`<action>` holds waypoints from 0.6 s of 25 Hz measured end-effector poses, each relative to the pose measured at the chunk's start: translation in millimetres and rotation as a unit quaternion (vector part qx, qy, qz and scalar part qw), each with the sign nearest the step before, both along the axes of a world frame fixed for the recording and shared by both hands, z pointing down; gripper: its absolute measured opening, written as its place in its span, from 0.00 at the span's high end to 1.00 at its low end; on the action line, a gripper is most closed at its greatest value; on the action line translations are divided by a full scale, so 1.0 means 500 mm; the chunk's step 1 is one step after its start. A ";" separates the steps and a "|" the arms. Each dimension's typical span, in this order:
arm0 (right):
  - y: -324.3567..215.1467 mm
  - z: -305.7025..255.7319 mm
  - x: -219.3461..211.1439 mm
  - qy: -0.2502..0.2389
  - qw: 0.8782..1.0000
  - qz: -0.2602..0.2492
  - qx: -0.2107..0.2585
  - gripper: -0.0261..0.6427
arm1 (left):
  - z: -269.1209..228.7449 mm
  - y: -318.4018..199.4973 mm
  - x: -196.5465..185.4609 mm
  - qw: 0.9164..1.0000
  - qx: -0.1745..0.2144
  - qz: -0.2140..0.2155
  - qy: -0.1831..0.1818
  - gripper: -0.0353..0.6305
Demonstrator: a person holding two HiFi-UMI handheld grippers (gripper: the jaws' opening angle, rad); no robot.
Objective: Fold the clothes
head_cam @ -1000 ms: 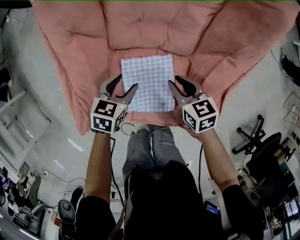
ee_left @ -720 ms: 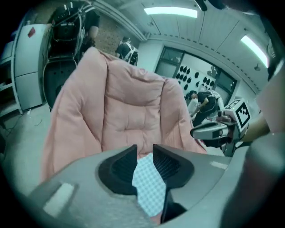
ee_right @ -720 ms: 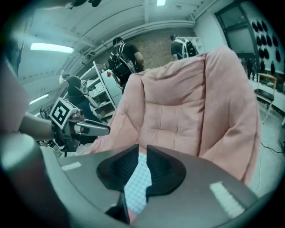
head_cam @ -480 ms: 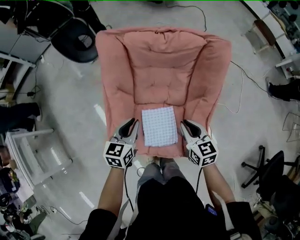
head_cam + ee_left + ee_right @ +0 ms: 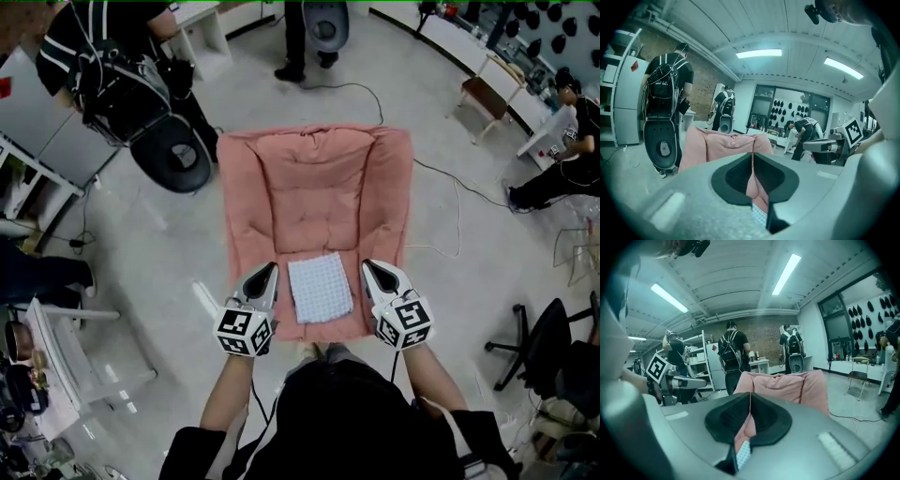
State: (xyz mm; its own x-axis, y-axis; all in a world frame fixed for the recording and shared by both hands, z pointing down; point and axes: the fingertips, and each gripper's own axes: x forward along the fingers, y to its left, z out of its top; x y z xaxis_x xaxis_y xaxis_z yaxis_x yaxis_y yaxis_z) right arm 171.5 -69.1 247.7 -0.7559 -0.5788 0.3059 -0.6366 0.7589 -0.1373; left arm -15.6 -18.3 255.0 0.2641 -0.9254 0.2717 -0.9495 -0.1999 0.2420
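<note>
Left tongs (image 5: 269, 270), right tongs (image 5: 368, 266) just closed, empty; checked cloth (image 5: 321, 288) between them (on pink cushion (image 5: 319, 187)).

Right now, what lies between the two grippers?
The head view shows it: the folded cloth, on the pink cushion, lies between the left gripper and the right gripper.

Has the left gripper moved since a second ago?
Yes. The left gripper has lifted up and away from the left edge of the checked cloth on the pink cushion; its jaws have just closed, with nothing between them.
</note>
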 end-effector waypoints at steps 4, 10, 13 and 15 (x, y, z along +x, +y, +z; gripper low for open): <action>0.018 -0.027 0.048 -0.014 1.000 0.024 0.001 0.95 | -0.063 0.022 0.006 1.000 0.027 -0.003 -0.011 0.94; 0.040 -0.068 0.064 -0.074 0.996 0.042 -0.007 0.95 | -0.120 0.045 0.025 0.998 0.057 -0.002 -0.015 0.94; 0.031 -0.085 0.073 -0.079 0.996 0.051 0.012 0.95 | -0.136 0.047 0.030 0.998 0.064 0.003 -0.018 0.94; 0.021 -0.095 0.076 -0.085 0.994 0.060 0.025 0.95 | -0.144 0.047 0.020 0.997 0.071 -0.002 -0.019 0.94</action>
State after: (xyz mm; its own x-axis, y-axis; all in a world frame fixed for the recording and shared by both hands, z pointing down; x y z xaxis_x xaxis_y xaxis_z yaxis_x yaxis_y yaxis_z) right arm 209.3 -58.7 200.3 -0.7189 -0.6790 0.1487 -0.6938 0.6877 -0.2139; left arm -5.5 5.1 182.9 0.2527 -0.9563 0.1471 -0.9581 -0.2261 0.1759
